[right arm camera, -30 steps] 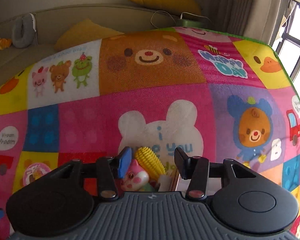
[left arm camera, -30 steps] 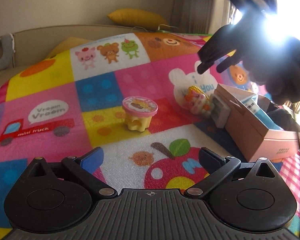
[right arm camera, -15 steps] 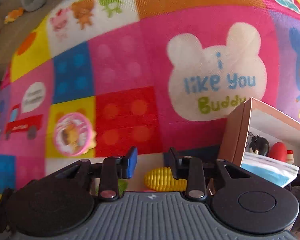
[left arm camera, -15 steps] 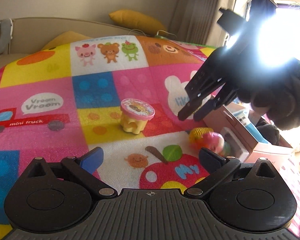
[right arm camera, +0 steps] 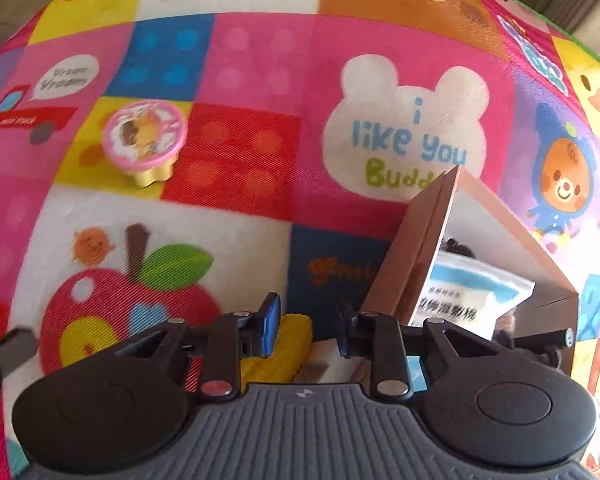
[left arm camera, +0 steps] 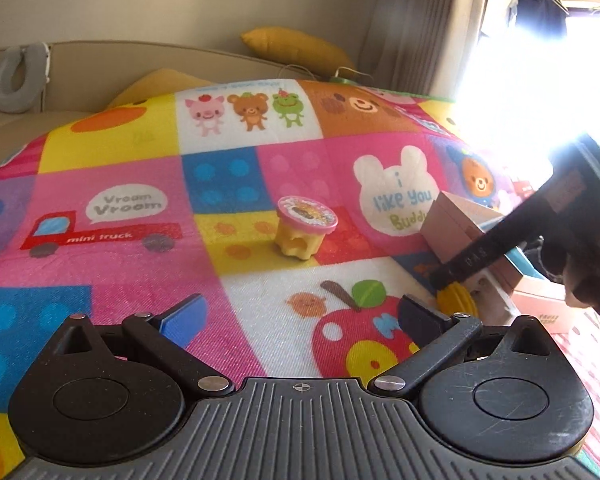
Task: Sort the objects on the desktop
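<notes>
As the right claw closes: the right claw (right arm camera: 306, 328), jaws just narrowing, straddles the yellow corn toy (right arm camera: 280, 344); the blue pad is against it, the other pad short of it.
Left claw: the left claw (left arm camera: 300, 312) is spread wide and empty.
Risk: one-sided contact could roll the corn away or jam it against the box (right arm camera: 412, 240) just right of the claw.
Views: only the right wrist shows that gap and the box's contents; only the left wrist shows the claw from the side, tip atop the corn.

Your left gripper (left arm camera: 300, 316) stays wide open at the bottom. Your right gripper (right arm camera: 306, 330) has been closing, tipped down, bottom middle.
</notes>
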Action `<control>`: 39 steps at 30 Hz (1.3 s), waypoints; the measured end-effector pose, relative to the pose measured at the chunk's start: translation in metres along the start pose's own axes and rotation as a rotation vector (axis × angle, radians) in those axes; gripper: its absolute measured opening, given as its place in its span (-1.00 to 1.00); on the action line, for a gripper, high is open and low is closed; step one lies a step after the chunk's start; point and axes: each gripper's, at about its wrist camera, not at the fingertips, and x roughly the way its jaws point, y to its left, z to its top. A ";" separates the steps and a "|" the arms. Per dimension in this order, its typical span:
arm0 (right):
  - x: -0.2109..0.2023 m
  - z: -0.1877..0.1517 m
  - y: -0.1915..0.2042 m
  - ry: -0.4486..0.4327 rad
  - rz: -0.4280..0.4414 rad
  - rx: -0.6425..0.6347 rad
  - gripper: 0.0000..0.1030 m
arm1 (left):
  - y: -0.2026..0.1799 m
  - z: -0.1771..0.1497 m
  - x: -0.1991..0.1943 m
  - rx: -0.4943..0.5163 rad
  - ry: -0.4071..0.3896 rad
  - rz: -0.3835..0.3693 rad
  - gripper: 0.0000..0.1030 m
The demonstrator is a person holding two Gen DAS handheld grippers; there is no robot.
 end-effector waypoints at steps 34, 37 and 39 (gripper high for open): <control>-0.109 -0.270 0.010 -0.412 0.246 0.161 0.69 | -0.111 -0.013 -0.057 0.259 0.065 -0.017 1.00; -0.108 -0.276 0.011 -0.453 0.191 0.159 0.70 | -0.115 -0.017 -0.053 0.265 0.089 -0.027 1.00; -0.108 -0.277 0.012 -0.484 0.086 0.147 0.70 | -0.120 -0.020 -0.052 0.282 0.097 -0.042 1.00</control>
